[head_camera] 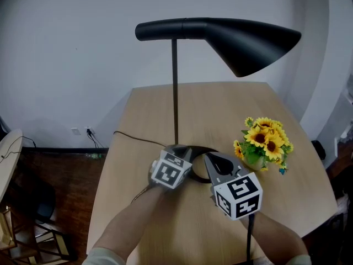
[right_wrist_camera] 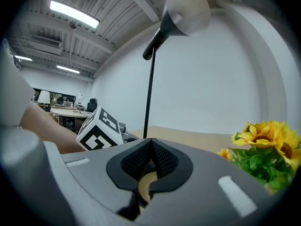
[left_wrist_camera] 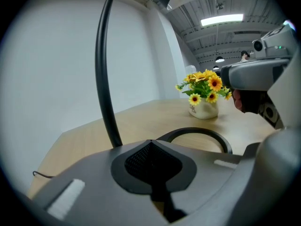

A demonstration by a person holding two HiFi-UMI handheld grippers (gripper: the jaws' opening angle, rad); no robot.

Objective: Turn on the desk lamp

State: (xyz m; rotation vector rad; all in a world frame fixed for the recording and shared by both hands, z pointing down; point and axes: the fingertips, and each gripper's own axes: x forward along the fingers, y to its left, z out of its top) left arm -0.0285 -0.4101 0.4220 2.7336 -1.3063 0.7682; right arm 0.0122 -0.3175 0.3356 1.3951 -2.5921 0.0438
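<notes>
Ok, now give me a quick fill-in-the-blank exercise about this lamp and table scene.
The desk lamp has a ____ shade.
The sunflowers stand nearer the ____ gripper.
The left gripper and the right gripper both have their jaws ____.
Missing words: black; right; shut.

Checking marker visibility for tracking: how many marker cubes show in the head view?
2. One cube rides the left tongs beside the lamp base. The other cube rides the right tongs, nearer the camera, left of the sunflowers. None seems hidden.
</notes>
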